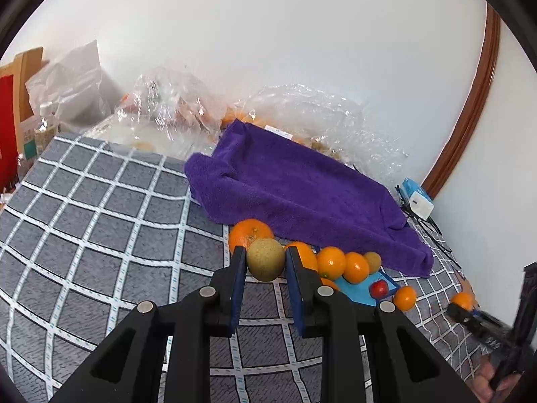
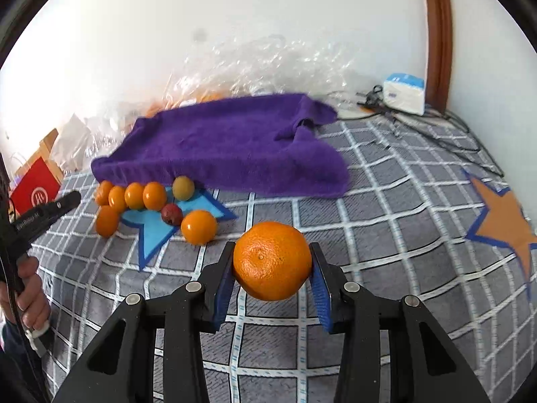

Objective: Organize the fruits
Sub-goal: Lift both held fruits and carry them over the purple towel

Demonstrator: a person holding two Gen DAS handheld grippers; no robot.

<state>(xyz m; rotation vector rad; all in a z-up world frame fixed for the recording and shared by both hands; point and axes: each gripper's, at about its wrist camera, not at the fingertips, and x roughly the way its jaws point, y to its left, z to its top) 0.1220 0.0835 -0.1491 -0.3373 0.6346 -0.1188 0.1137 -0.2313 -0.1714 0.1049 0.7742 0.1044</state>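
Clearly the sorting is only partly done. A cluster of small round oranges (image 2: 134, 196), a second yellow-green fruit (image 2: 183, 188) and one small dark-red fruit (image 2: 172, 214) sits on and around the blue star-shaped paper cutout (image 2: 152, 226), at the near edge of the rumpled purple fleece towel (image 2: 228, 144) on the grey bedcover with its white check (image 2: 369, 181). That group looks like a gathering spot, though whether the mixed kinds there count as finished I can only guess.

Two fruits are in hand. The left gripper (image 1: 265, 262) is clamped on a round yellow-green fruit with a rough skin (image 1: 265, 259), held in front of the cluster; another large orange (image 1: 250, 233) sits just behind it. The right gripper (image 2: 272, 262) has its blue pads pressed on both sides of a large round orange with a dimpled skin (image 2: 272, 260), held clear of the bedcover and nearer the camera than the cluster.

An orange star-shaped cutout edged in blue (image 2: 503, 225) lies well apart to the right with nothing on it, so it may be a second sorting spot awaiting its fruit. Crinkled clear plastic bags (image 1: 174, 100) against the wall seem to hold more orange fruit, but the glare makes that hard to tell.

What is left, as I judge it: set down both held fruits, then split the mixed cluster by kind.
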